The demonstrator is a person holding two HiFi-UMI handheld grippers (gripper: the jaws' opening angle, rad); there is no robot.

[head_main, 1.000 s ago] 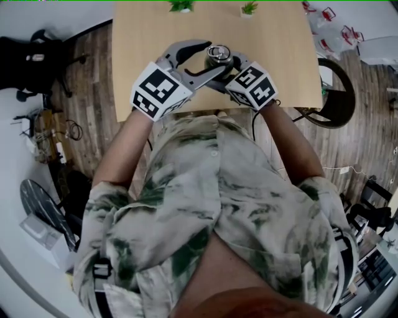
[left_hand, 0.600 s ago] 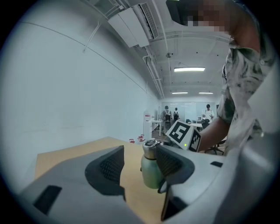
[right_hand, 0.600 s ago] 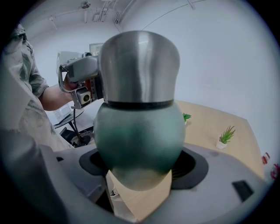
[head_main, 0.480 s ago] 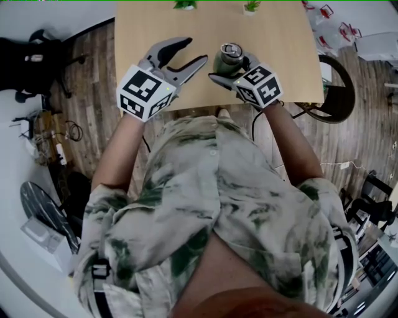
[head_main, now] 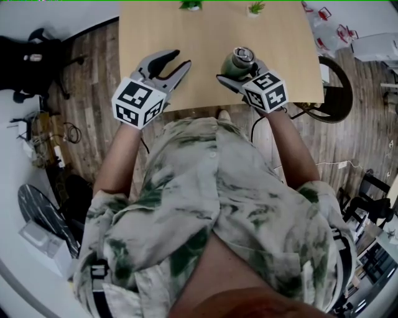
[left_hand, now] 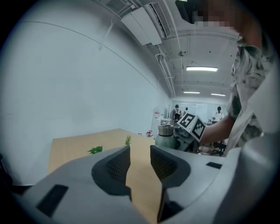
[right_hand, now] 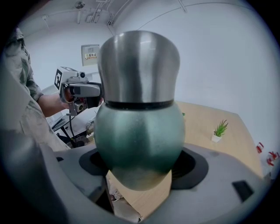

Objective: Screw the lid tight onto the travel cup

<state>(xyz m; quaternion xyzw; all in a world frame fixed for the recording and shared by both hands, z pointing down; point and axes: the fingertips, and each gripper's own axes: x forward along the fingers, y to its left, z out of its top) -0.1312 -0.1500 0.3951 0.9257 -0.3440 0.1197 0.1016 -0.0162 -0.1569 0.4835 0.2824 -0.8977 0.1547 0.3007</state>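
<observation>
Travel cup [right_hand: 139, 131], green round-bellied metal, sits clamped in the right gripper [head_main: 237, 72] at the tan wooden table's [head_main: 205, 37] near edge. Its steel lid [right_hand: 139, 65] is already on. The left gripper [left_hand: 140, 162] is well off to the side, holding nothing, and its jaws have just been narrowing. Looks mostly done, but the threads are hidden, so I can't tell how tight the lid is.

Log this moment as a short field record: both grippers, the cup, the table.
left gripper: clear of the cup, over the light wooden table; jaws apart, just been closing partway, nothing between them
right gripper: jaws shut on the body of the green rounded travel cup
steel lid: on the cup; how tight it is cannot be told
extras: two small potted plants at the table's far edge
</observation>
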